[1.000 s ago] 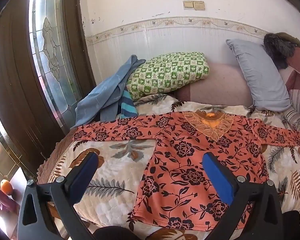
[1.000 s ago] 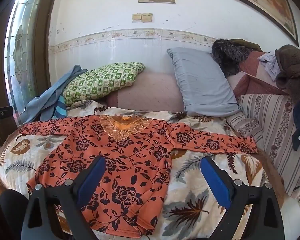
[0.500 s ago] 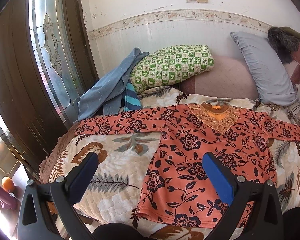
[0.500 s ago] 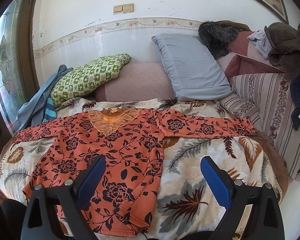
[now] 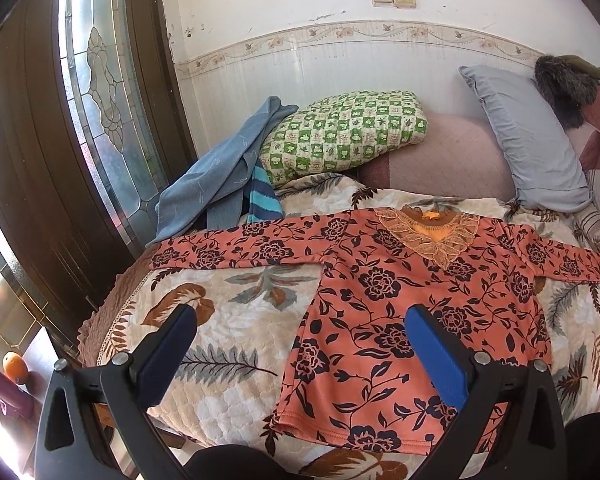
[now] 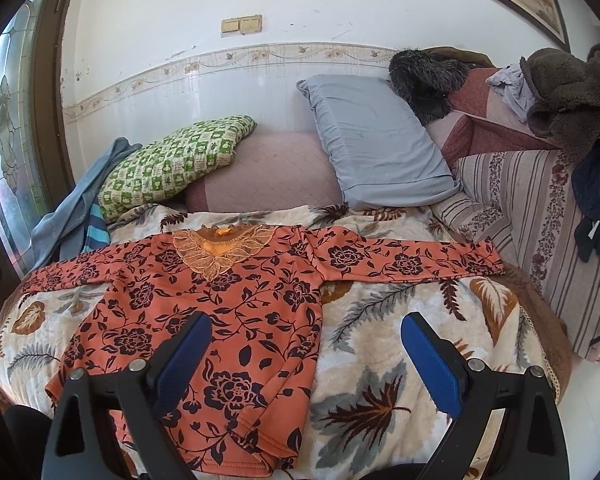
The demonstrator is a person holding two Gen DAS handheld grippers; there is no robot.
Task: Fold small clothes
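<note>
An orange long-sleeved top with dark flowers (image 5: 400, 304) (image 6: 236, 304) lies flat, face up, on the leaf-patterned bedspread (image 5: 228, 320) (image 6: 400, 344), both sleeves spread sideways and a lace neckline toward the pillows. My left gripper (image 5: 300, 332) hovers open over the top's left hem side, with nothing between its blue pads. My right gripper (image 6: 306, 340) also stands open, above the top's right edge and the bare bedspread beside it. Neither gripper touches the cloth.
A green checked pillow (image 5: 344, 132), a grey-blue pillow (image 6: 372, 140) and blue clothes (image 5: 220, 176) lie at the head of the bed. Dark garments (image 6: 572, 92) hang over a striped sofa back on the right. A wooden door with leaded glass (image 5: 100, 92) stands on the left.
Both views have shifted a little over the bed: the left one drifted left, so the top sits further right; the right one drifted right. The top lies unchanged and both grippers stayed open.
</note>
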